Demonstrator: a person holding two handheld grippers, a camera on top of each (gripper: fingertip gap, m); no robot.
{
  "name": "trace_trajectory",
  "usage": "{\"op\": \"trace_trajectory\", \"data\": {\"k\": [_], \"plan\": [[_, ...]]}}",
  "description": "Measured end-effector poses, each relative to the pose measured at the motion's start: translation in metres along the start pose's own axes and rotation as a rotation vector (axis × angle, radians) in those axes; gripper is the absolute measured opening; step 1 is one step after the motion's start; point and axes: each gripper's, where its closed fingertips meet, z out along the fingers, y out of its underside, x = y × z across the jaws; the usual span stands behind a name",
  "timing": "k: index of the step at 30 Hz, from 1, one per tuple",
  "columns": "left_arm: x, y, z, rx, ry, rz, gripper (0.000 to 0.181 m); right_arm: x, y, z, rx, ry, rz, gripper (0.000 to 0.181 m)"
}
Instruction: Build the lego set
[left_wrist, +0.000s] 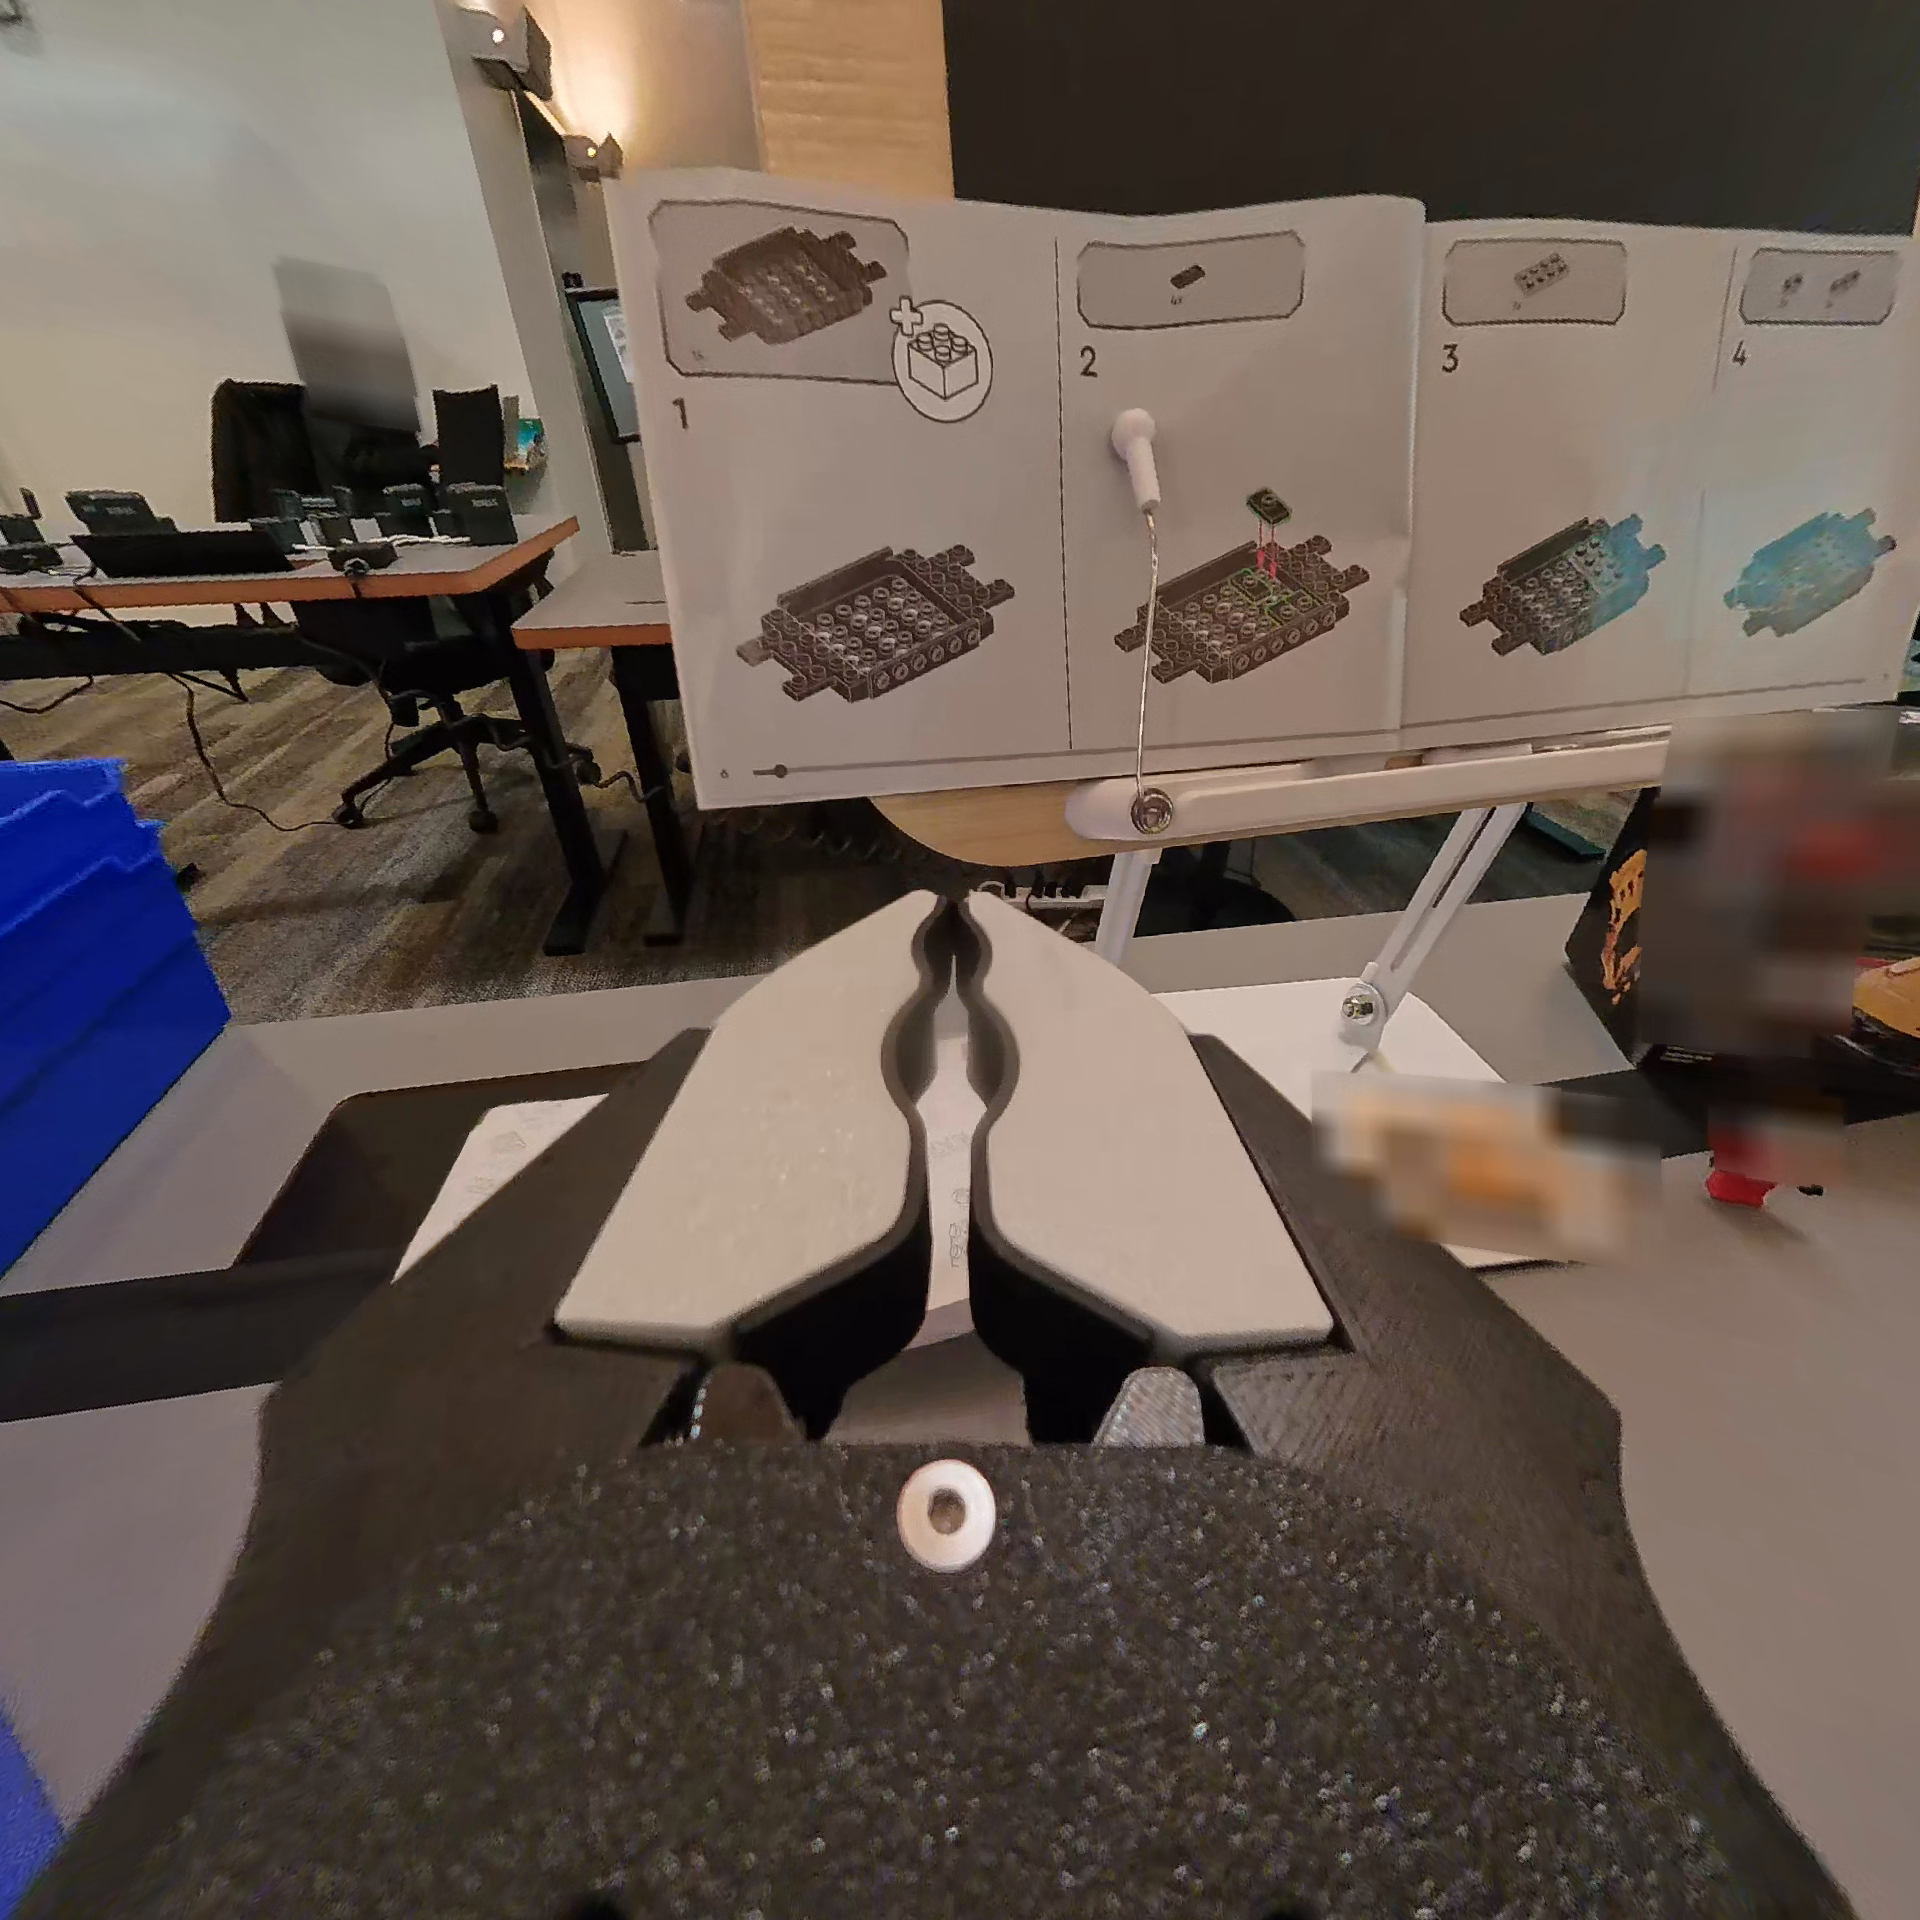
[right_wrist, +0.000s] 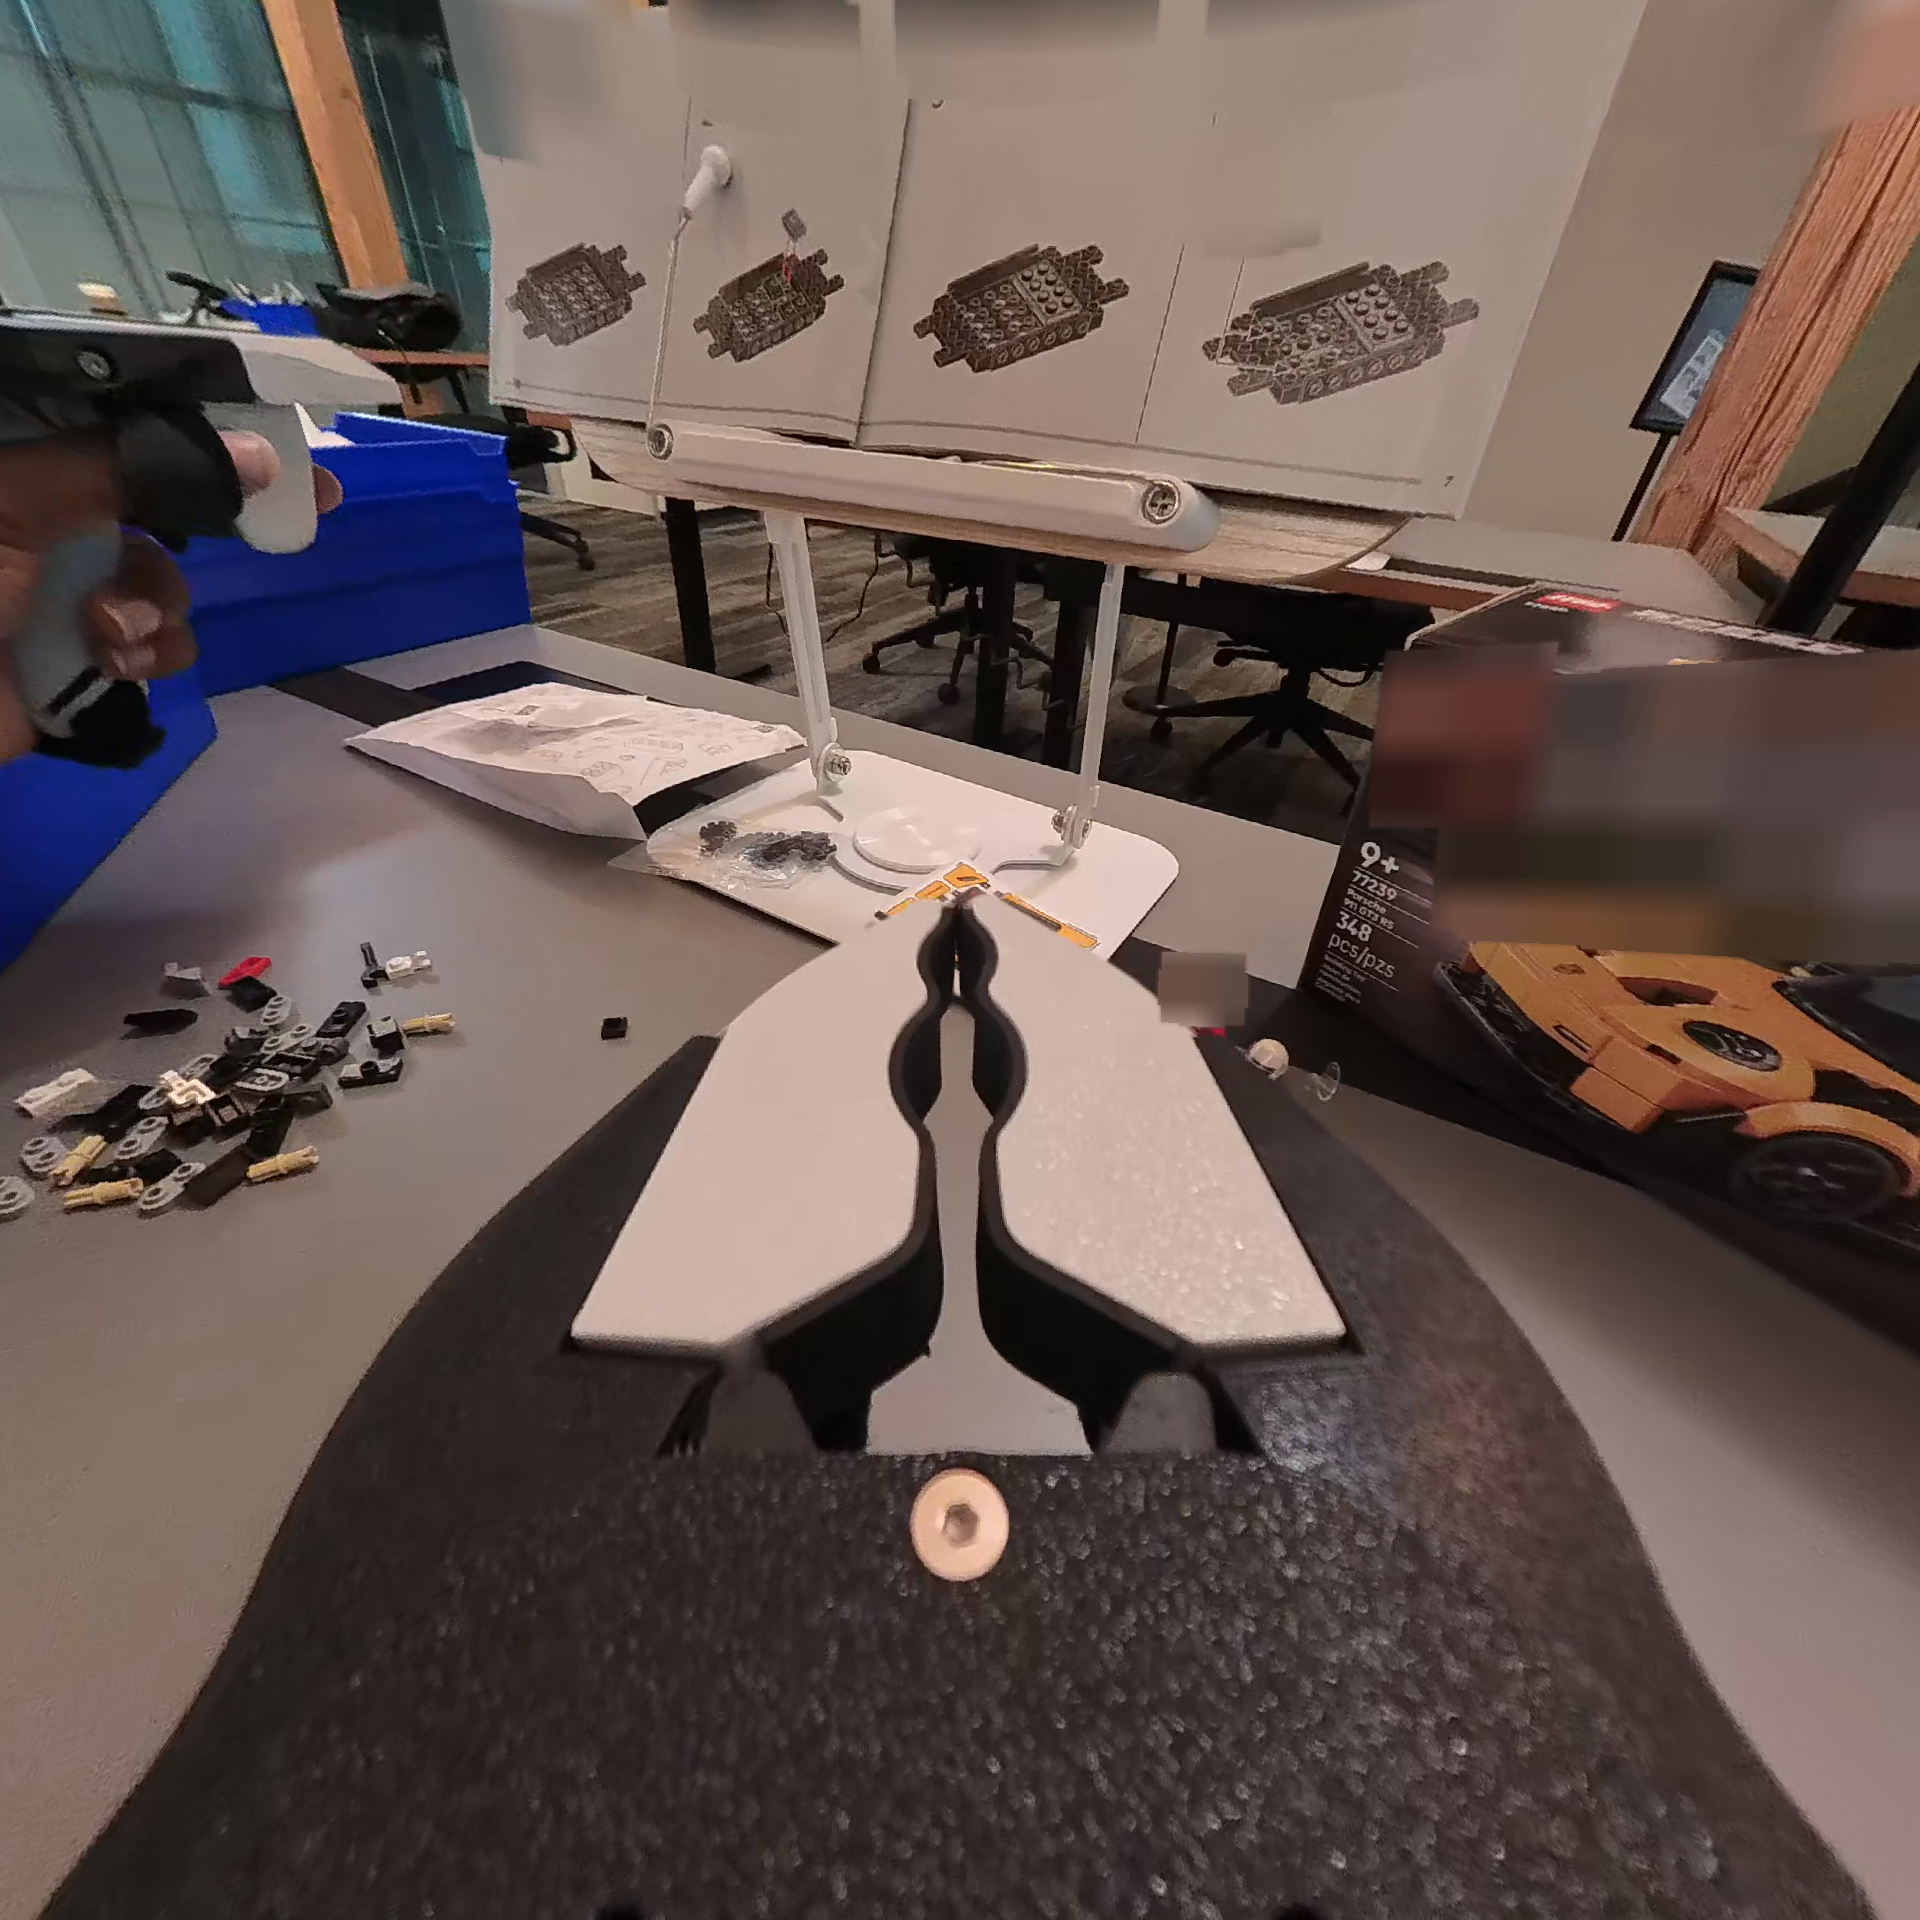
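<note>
A pile of small loose lego pieces (right_wrist: 197, 1086), black, grey, tan and one red, lies on the grey table at the left in the right wrist view. A lone black piece (right_wrist: 614, 1028) lies nearer the middle. The open instruction booklet (left_wrist: 1039, 468) stands on a white stand (right_wrist: 997, 831); it also shows in the right wrist view (right_wrist: 935, 281). My left gripper (left_wrist: 951, 914) is shut and empty, held above the table facing the booklet. My right gripper (right_wrist: 957, 916) is shut and empty, its tips over the stand's base. The left gripper, held by a hand, also shows at the far left (right_wrist: 156, 436).
The lego box (right_wrist: 1621, 935) with an orange car pictured lies at the right. A torn white paper bag (right_wrist: 561, 748) and a clear bag of small black parts (right_wrist: 748, 847) lie by the stand. Blue bins (right_wrist: 353, 540) stand at the left. Desks and chairs stand behind. Across from one pair of fingers to the other is roughly 30 cm. About 20 cm separates my right fingertips from the lone black piece (right_wrist: 614, 1028).
</note>
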Motion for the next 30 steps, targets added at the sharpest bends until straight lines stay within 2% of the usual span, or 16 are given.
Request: {"op": "trace_trajectory", "data": {"k": [11, 20, 25, 30], "plan": [[0.015, 0.008, 0.002, -0.025, 0.06, -0.006, 0.0, 0.003, 0.004, 0.0, -0.01, 0.008, 0.026, 0.0], [0.024, 0.008, 0.001, -0.03, 0.117, -0.033, 0.0, -0.014, 0.007, 0.004, -0.016, -0.034, -0.005, 0.0], [0.031, 0.019, 0.006, -0.06, 0.15, -0.035, 0.0, -0.009, 0.006, 0.002, -0.01, -0.02, 0.008, 0.0], [0.028, 0.017, 0.004, -0.056, 0.156, -0.047, 0.0, -0.009, 0.009, 0.004, -0.02, -0.024, 0.023, 0.0]]}}
